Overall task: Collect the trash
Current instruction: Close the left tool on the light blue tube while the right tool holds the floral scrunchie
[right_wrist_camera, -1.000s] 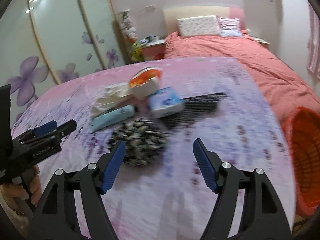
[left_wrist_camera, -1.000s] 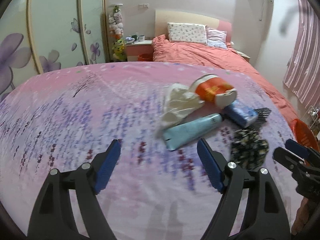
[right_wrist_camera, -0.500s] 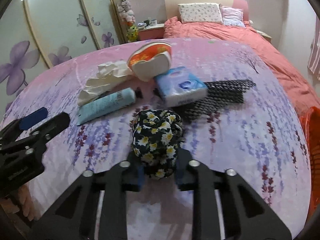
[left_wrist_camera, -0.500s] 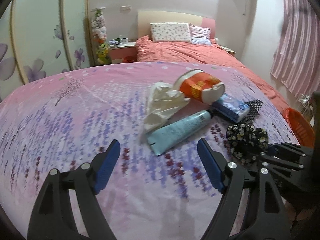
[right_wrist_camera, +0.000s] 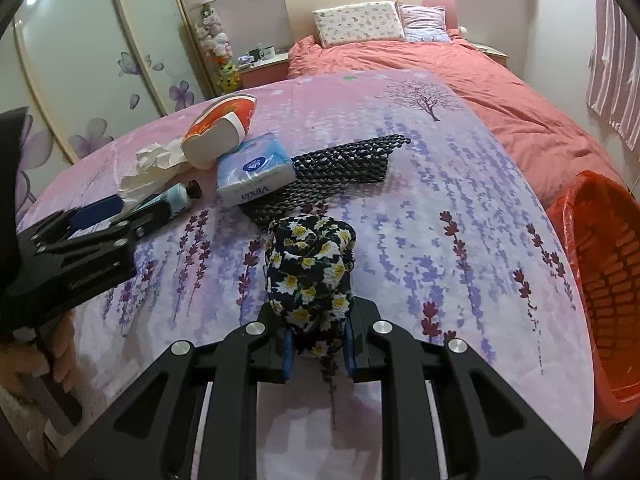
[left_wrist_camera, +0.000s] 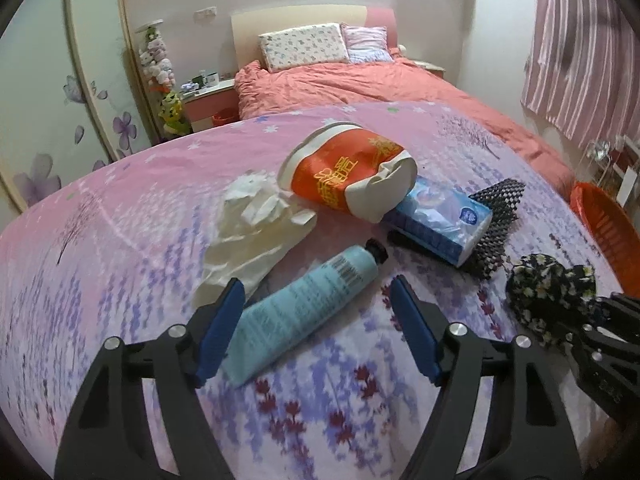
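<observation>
On the pink flowered bedspread (left_wrist_camera: 120, 240) lies a light blue tube (left_wrist_camera: 304, 308) with a black cap. My left gripper (left_wrist_camera: 318, 322) straddles the tube's flat end; its jaws are closing and the blue pads (left_wrist_camera: 222, 328) are not pressing on it. Beyond the tube are a crumpled white tissue (left_wrist_camera: 256, 232), an orange and white paper cup (left_wrist_camera: 348, 176) on its side, a blue tissue pack (left_wrist_camera: 440, 220) and a black mesh mat (left_wrist_camera: 496, 220). My right gripper (right_wrist_camera: 316, 344) is shut on a black floral cloth bundle (right_wrist_camera: 310, 276), which stands up from between the pads.
An orange basket (right_wrist_camera: 600, 280) lined with a red bag stands off the bed's right edge. A second bed with a coral duvet (right_wrist_camera: 500, 92) lies behind. Wardrobe doors (right_wrist_camera: 80, 60) with purple flowers run along the left. A hand (right_wrist_camera: 36, 364) holds the left gripper's handle.
My left gripper has moved forward to the tube, which now lies between its fingers, and the jaws have narrowed a little. My right gripper went from open to shut on the floral bundle.
</observation>
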Demonstrator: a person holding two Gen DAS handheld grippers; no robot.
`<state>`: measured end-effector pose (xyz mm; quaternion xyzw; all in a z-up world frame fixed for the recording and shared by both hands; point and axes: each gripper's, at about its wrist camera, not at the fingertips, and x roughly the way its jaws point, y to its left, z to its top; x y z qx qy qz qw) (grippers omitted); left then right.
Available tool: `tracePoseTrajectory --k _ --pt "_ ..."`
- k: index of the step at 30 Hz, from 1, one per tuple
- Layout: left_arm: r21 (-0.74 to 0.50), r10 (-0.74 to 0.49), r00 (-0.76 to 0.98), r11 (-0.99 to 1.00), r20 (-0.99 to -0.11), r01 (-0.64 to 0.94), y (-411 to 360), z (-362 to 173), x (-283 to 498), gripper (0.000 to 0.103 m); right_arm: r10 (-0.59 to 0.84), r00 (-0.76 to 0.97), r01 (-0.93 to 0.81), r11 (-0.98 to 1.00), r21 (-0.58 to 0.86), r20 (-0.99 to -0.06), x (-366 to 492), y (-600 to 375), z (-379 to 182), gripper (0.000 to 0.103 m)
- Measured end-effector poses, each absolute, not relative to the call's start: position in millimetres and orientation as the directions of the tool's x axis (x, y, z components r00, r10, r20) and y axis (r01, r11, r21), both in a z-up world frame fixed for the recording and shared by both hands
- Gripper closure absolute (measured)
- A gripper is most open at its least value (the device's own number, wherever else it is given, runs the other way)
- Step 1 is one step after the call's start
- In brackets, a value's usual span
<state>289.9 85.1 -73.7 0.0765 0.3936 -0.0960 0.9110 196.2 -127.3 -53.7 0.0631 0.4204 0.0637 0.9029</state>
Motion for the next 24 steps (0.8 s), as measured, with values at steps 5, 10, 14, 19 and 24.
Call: tracePoseTrajectory --k 5,10,14,19,24 --pt "0.089 -0.083 0.631 0.968 -0.771 0.236 86 -84 306 0.043 0.178 0.637 -0.065 0.982 0.178 -0.750 194 -132 -53 0.084" --pt "-0.006 -0.160 0.579 0.966 -0.800 0.258 88 -85 301 0.064 0.165 0.639 -0.055 0.984 0.170 -0.751 190 -138 -52 0.084" --pt "-0.023 -0.179 0.569 0.963 -0.802 0.269 83 -84 293 0.057 0.151 0.645 -0.033 0.985 0.170 -0.750 186 -146 -51 0.084" --pt "-0.009 -0.133 0.591 0.978 -0.796 0.209 79 -86 301 0.051 0.142 0.647 -0.013 0.984 0.175 -0.749 187 -152 -50 0.081" --pt "0.004 -0.106 0.612 0.985 -0.784 0.174 72 -85 309 0.072 0.133 0.645 -0.003 0.985 0.171 -0.752 189 -154 -51 0.081"
